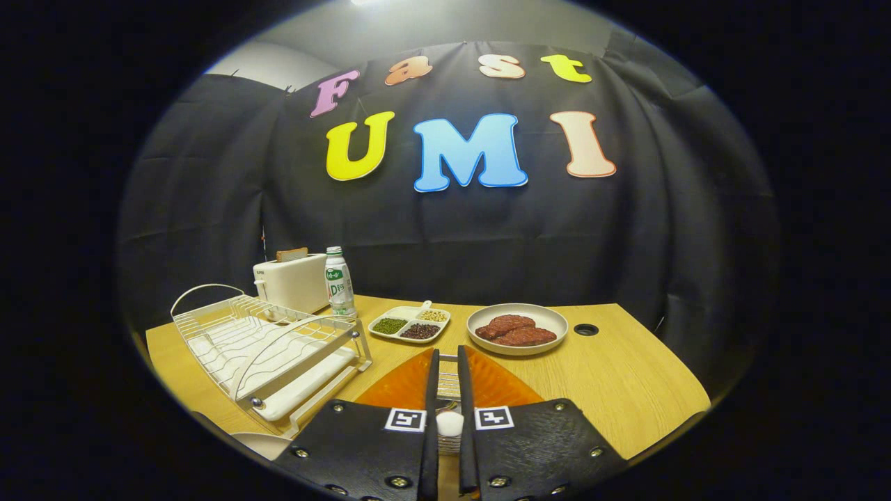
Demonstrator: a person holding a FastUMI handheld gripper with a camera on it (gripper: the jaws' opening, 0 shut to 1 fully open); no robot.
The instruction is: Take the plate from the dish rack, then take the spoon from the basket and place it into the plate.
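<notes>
My gripper hangs low over the table, its two black fingers nearly together. The spoon is pinched between them: a white handle end near the finger bases and a shiny metal part running forward in the narrow gap. Right under and just ahead of the fingertips an orange translucent plate lies flat on the wooden table. To the left of the fingers stands the white wire dish rack, with no dishes in its slots. The fingers hide most of the spoon.
Beyond the orange plate sit a beige plate of reddish meat pieces and a white divided dish of beans. A white toaster and a green-labelled bottle stand behind the rack. A cable hole is in the table at the right.
</notes>
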